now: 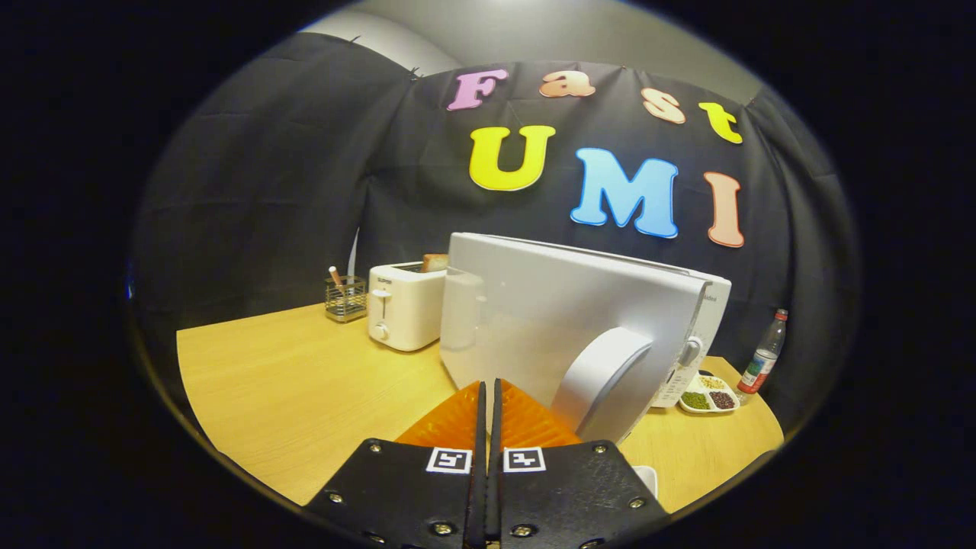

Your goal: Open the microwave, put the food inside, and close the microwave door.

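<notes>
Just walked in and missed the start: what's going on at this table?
A person is working with a hand-held gripper; its fingers are pressed together with nothing between them, just in front of the microwave door. The door stands swung out from the microwave, its curved handle beside the fingertips. A toaster with bread sits behind on the wooden table.

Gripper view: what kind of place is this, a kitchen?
Probably a pretend kitchen in a booth: a microwave, a toaster holding bread and a water bottle sit on a wooden table. The gripper is shut.
</notes>
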A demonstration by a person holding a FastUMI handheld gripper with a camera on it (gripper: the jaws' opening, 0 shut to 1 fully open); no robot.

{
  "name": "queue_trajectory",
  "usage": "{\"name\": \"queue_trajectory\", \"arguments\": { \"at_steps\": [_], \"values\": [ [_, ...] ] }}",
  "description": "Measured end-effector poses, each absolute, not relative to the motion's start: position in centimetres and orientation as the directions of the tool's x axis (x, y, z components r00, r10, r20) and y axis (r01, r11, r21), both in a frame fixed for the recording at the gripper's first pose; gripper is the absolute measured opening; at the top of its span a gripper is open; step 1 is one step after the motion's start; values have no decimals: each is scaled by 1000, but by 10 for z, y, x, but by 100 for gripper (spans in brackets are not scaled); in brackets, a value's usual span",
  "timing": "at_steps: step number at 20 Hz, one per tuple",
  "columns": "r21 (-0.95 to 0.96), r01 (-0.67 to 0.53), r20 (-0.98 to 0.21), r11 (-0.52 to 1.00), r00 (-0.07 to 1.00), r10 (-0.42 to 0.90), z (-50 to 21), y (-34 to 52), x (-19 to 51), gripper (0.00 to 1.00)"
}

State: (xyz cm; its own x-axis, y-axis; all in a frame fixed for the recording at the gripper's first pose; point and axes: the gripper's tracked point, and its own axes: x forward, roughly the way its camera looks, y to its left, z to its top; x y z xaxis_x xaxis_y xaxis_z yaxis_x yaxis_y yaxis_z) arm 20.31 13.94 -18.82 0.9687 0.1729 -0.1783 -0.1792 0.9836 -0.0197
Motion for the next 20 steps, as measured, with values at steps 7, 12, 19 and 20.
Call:
{"name": "queue_trajectory", "arguments": {
  "at_steps": [7, 12, 19, 20],
  "values": [
    [-16, -56, -173, 998, 984, 52, -196, 94, 270, 1],
    [-100, 12, -162, 995, 986, -28, -198, 66, 312, 1],
    [-75, 91, -201, 993, 974, -104, -215, 37, 360, 1],
    [-96, 91, -183, 991, 977, -107, -212, 38, 361, 1]
  ]
}}
